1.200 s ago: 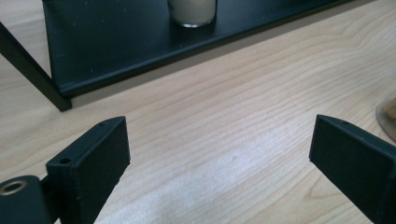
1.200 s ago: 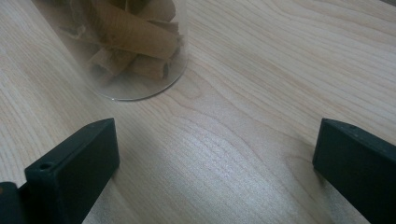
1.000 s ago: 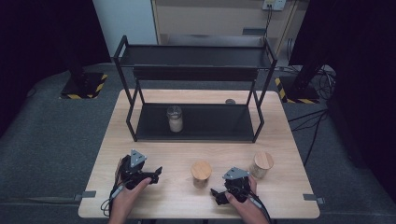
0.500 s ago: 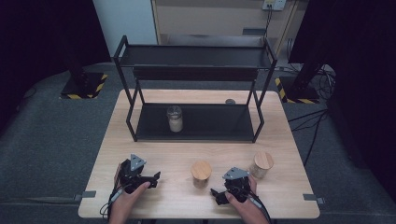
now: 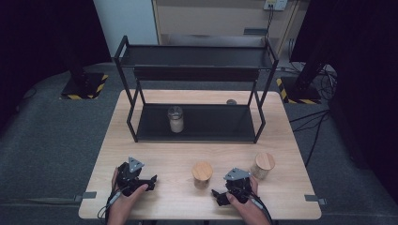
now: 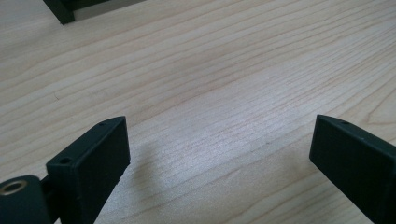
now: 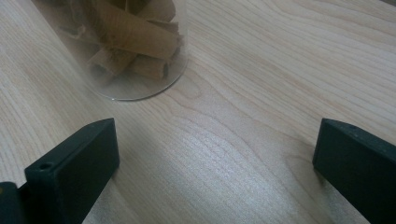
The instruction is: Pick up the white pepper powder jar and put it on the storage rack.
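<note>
Three jars stand on the table [image 5: 155, 159]: two with wooden lids near the front, one [image 5: 202, 174] at ten o'clock of the right gripper [image 5: 220, 197], the other [image 5: 262, 165] at two o'clock, and a third jar [image 5: 175, 118] inside the one black rack [image 5: 197, 75]. Both the right and the left gripper [image 5: 151, 181] rest with jaws apart, holding nothing.

Wooden table [image 5: 164, 159] with rack [image 5: 195, 93], jars [image 5: 202, 174]

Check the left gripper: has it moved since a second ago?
Yes, slightly: the left gripper has slid nearer the table's front edge, away from the rack.
</note>
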`<state>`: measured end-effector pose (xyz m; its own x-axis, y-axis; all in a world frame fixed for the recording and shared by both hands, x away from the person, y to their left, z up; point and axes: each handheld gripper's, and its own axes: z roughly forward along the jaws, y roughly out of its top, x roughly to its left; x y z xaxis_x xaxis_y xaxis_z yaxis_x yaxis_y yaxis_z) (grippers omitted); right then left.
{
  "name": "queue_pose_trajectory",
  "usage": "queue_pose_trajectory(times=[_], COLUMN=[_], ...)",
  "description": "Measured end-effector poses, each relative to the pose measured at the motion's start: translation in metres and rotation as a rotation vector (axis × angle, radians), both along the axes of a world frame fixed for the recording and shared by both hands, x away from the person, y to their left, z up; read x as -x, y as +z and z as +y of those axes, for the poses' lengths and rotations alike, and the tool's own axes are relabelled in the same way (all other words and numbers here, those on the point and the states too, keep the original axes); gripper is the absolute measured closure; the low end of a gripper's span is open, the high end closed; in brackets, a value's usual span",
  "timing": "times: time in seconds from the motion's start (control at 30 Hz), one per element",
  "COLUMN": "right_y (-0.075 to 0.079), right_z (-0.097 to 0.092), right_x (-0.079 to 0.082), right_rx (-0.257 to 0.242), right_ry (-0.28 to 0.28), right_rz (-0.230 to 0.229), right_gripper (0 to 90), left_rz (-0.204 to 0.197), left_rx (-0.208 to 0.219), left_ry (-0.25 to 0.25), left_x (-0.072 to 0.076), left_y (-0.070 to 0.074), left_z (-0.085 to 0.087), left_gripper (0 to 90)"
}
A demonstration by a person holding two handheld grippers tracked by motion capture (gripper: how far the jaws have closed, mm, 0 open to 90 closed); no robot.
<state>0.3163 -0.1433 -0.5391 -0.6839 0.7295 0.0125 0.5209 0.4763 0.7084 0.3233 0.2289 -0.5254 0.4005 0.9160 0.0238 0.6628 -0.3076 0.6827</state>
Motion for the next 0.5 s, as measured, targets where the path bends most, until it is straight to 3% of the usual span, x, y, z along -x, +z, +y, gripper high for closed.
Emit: queue_pose_trajectory(times=[0.27, 0.5], right_y=[0.0, 0.0], right_z=[-0.0001, 0.0], right_x=[0.0, 0.0], right_rx=[0.0, 0.0], right_ry=[0.001, 0.0], right_rz=[0.0, 0.0], right_gripper=[0.4, 0.3], left_rz=[0.017, 0.006], left_rx=[-0.016, 0.017], left_ry=[0.017, 0.029], left_x=[-0.0031, -0.0041], left_y=[-0.0045, -0.0088], left_z=[-0.0009, 0.0022], left_gripper=[3.6, 0.0])
